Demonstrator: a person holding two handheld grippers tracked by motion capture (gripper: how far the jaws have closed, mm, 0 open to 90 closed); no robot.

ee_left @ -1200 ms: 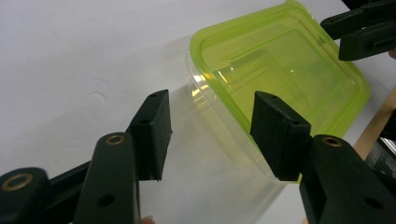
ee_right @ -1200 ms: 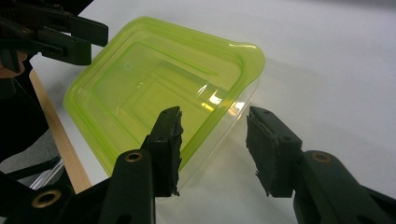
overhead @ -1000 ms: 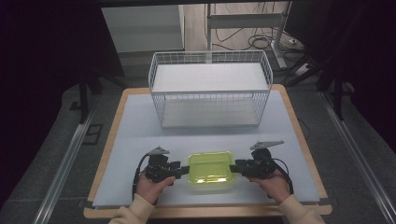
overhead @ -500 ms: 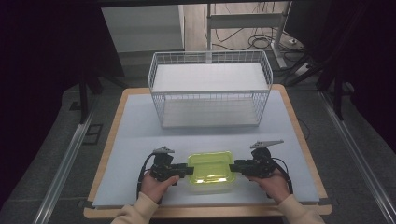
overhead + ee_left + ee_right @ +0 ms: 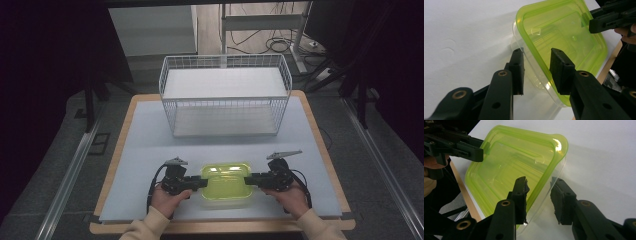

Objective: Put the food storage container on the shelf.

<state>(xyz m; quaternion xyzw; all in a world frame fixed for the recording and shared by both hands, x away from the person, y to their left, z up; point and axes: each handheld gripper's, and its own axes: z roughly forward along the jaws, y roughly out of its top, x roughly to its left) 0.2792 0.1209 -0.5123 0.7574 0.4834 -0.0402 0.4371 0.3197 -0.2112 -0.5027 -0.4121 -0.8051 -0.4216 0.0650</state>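
Left gripper (image 5: 536, 71): fingers (image 5: 517, 70) straddle the left rim of the green-lidded container (image 5: 226, 181), one outside the clear wall, one over the lid; they have just been closing, and a firm clench cannot be told. Right gripper (image 5: 539, 200): fingers (image 5: 520, 197) straddle the opposite rim likewise, just been closing, clench likewise uncertain. Container sits flat on the counter (image 5: 140, 145) near its front edge, between both hands. White wire basket (image 5: 225, 95) stands well behind it.
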